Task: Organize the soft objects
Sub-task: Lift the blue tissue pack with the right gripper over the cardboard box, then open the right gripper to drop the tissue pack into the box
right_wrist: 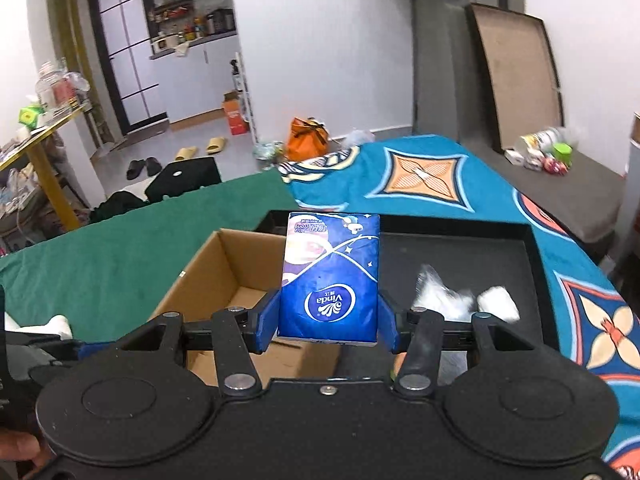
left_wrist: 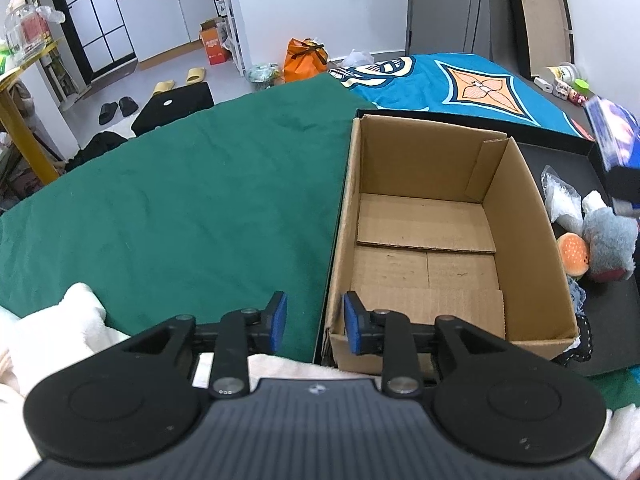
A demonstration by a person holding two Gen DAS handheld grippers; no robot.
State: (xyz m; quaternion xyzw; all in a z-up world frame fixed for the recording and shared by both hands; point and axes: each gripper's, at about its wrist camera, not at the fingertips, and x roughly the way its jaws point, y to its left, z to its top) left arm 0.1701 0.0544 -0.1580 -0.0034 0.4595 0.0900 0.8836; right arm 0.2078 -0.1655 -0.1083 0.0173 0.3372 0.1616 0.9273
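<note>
My right gripper (right_wrist: 329,322) is shut on a blue Vinda tissue pack (right_wrist: 330,276), held above the right edge of the open cardboard box (right_wrist: 224,280). The pack also shows in the left wrist view (left_wrist: 614,136) at the far right, blurred. My left gripper (left_wrist: 315,322) is open and holds nothing, low over the box's near left corner (left_wrist: 340,320). The box (left_wrist: 516,216) has nothing inside. Soft items lie in the black tray (left_wrist: 612,320) right of the box: a grey plush (left_wrist: 608,240), an orange sponge-like piece (left_wrist: 574,254), a clear bag (left_wrist: 562,196).
A green cloth (left_wrist: 180,200) covers the table's left part, a teal patterned cloth (right_wrist: 440,180) the far right. White towels (left_wrist: 52,332) lie at the near left. White wads (right_wrist: 496,302) lie in the tray. Room clutter lies on the floor beyond.
</note>
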